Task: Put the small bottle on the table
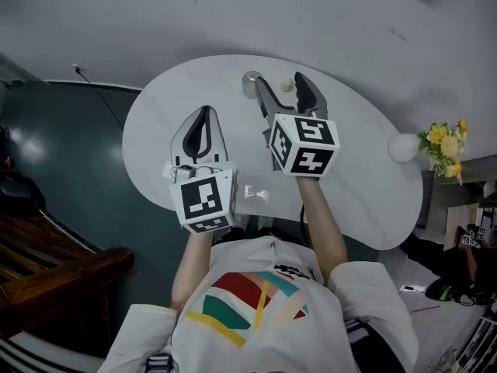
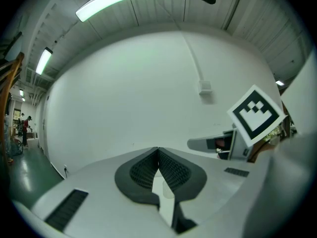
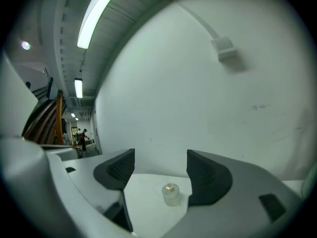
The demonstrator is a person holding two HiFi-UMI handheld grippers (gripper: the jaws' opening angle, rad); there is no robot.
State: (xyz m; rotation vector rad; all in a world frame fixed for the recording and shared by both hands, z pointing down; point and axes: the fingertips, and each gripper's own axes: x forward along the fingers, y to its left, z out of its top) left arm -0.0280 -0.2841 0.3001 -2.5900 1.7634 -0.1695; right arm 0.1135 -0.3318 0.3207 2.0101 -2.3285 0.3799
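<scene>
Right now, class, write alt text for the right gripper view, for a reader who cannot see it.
A small clear bottle with a pale cap stands upright on the white table, untouched between the wide-open jaws of the right claw. A plain white wall fills the background.

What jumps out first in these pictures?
Two grippers bearing black-and-white marker cubes hang over the white table. The right gripper is open around a small bottle on the table's far side, not touching it; the left gripper is shut, empty. Beyond the table's right end sit yellow flowers.
</scene>
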